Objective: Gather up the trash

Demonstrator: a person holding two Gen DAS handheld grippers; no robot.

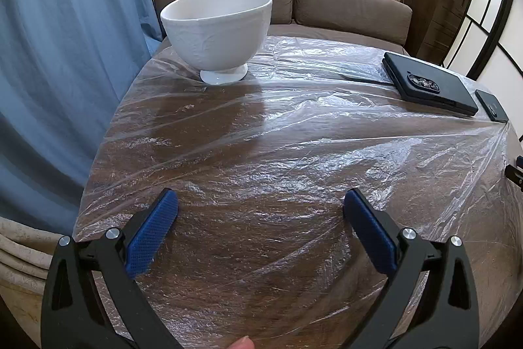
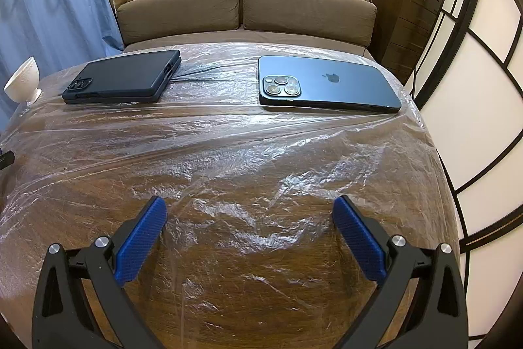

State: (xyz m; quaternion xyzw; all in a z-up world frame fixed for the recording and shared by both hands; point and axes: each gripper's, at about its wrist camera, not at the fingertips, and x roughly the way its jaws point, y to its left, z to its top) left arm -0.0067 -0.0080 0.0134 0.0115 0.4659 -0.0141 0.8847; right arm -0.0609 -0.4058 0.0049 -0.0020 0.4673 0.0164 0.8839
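A thin clear plastic sheet (image 1: pixel 294 133) lies crinkled over the round wooden table; it also shows in the right wrist view (image 2: pixel 255 159). My left gripper (image 1: pixel 261 201) is open and empty, low over the sheet at the table's near side. My right gripper (image 2: pixel 250 208) is open and empty over a wrinkled patch of the sheet. A white footed bowl (image 1: pixel 217 28) stands on the sheet at the far left; its inside is hidden. It also shows at the left edge of the right wrist view (image 2: pixel 21 80).
A black cased phone (image 2: pixel 124 77) and a blue phone (image 2: pixel 327 84) lie face down on the sheet at the far side. The black phone (image 1: pixel 428 84) also shows in the left wrist view. A brown sofa (image 2: pixel 245 12) stands behind the table. A blue curtain (image 1: pixel 65 54) hangs left.
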